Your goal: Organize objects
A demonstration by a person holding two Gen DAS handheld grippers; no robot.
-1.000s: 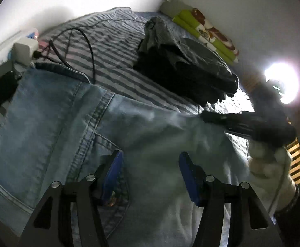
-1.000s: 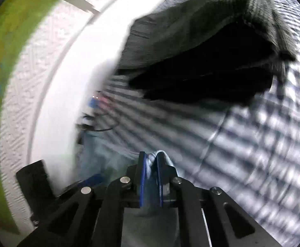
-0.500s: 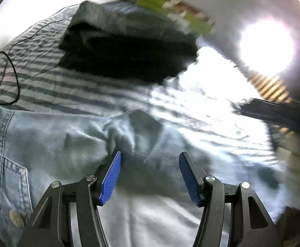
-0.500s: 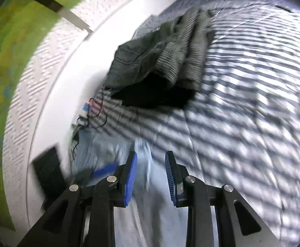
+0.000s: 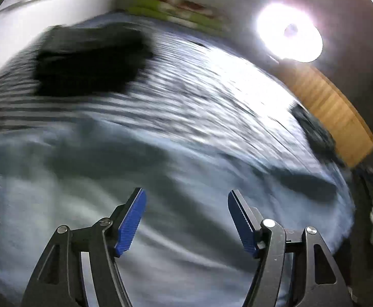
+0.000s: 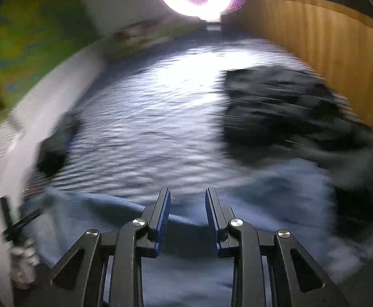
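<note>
Two empty hand-held grippers, left opening wide, right narrowly parted, over jeans on striped bedding

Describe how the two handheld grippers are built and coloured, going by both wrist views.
Both look alike. The left gripper has two black fingers shaped as open triangular frames, joined by silver round-headed pivot screws, each tipped with a blue ribbed pad. The right gripper shows the same black linkage, silver screws and blue ribbed pads. No cables, markings or sleeves are visible on either.
</note>
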